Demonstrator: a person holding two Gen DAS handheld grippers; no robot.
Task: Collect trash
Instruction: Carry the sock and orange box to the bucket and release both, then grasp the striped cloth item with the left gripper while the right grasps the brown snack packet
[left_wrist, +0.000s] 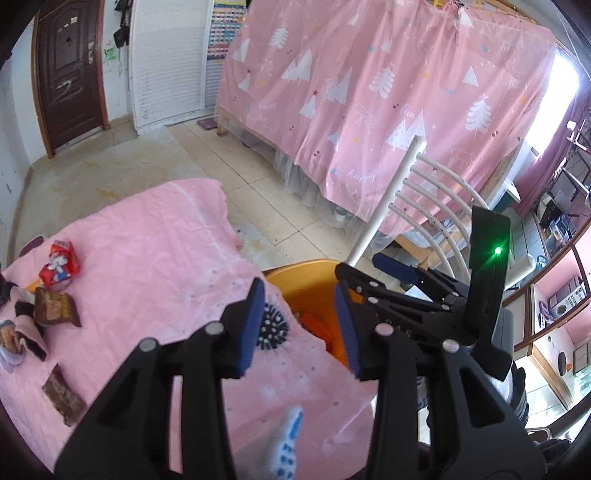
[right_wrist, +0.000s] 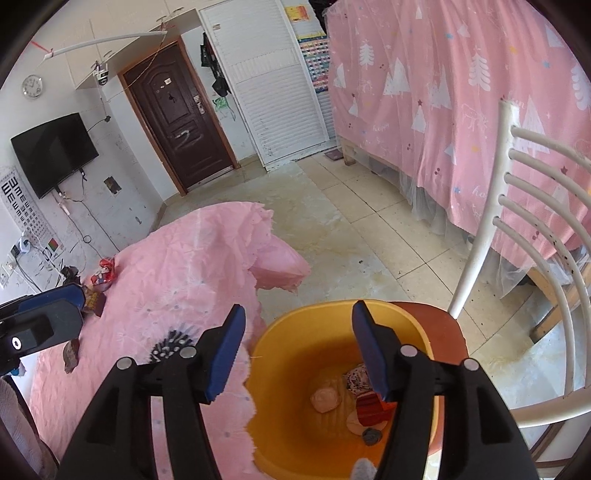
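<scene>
Right wrist: hairbrush (right_wrist: 170, 345) beside bin (right_wrist: 295, 439).

Right gripper (right_wrist: 299, 347) agape over orange bin (right_wrist: 295, 413), crumpled scraps, perhaps wrappers (right_wrist: 364, 402), inside, pink cloth (right_wrist: 177, 280) alongside.

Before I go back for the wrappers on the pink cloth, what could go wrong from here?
The black hairbrush lies near the cloth's edge beside the orange bin; it isn't trash, and a sweep could knock it in.

The right gripper hangs open over the bin, close to the left gripper; moving both toward the brown wrappers risks a collision.

The pink cloth is wrinkled and might snag a finger.
</scene>
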